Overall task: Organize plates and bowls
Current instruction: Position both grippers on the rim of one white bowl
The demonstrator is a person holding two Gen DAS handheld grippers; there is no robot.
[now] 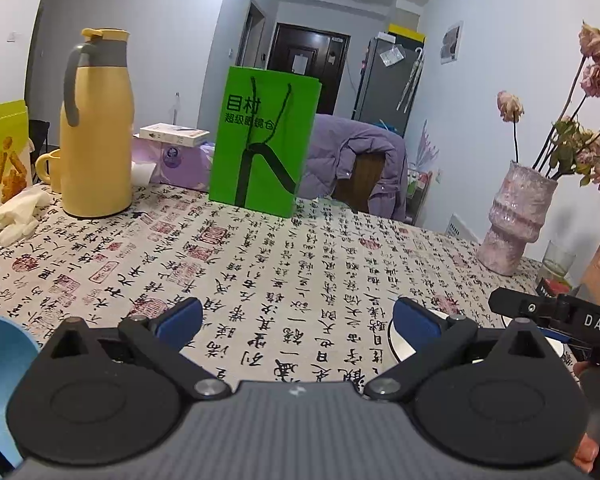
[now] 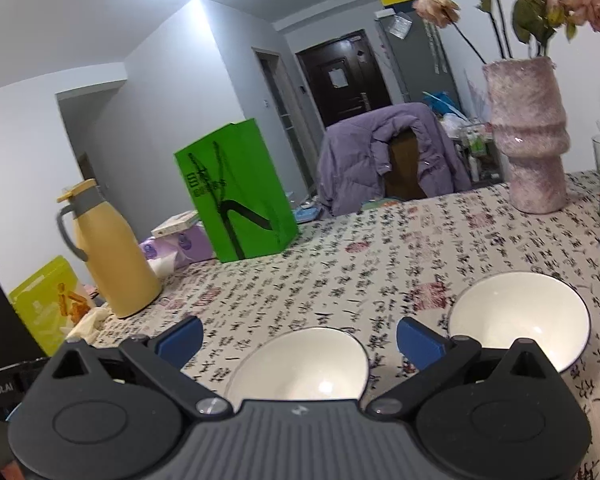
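Left hand-held gripper (image 1: 296, 320): your blue-padded fingers stand wide apart with nothing between them, only the calligraphy-printed tabletop (image 1: 260, 248) showing in the gap.

Right hand-held gripper (image 2: 298, 338): also spread wide and holding nothing, tilted down towards the dishes.

Near bowl: a white ceramic bowl with a dark rim line (image 2: 300, 364) sits at the lower centre of the right wrist view, between and just beyond your fingers, apparently not touched by them.

Far bowl: a second white ceramic bowl of the same kind (image 2: 518, 312) sits at lower right, behind your right finger, close beside the first but apart from it.

Other dish: a pale blue rounded dish edge (image 1: 0, 360) shows at the lower left of the left wrist view; you cannot tell whether it is a plate or a bowl.

Orientation: both white bowls stand upright, mouths up. They are round, so there is no long axis to line up with; any approach across the rim serves.

Step in hand: likely picking up the near bowl to nest it with the other.

How to do it well: put one pad inside the wall and one outside, pinch the rim squarely, lift straight up, and keep it level so the glazed wall does not slip.

Keep clear of: the pink textured vase of dried flowers (image 2: 528, 136) at upper right.
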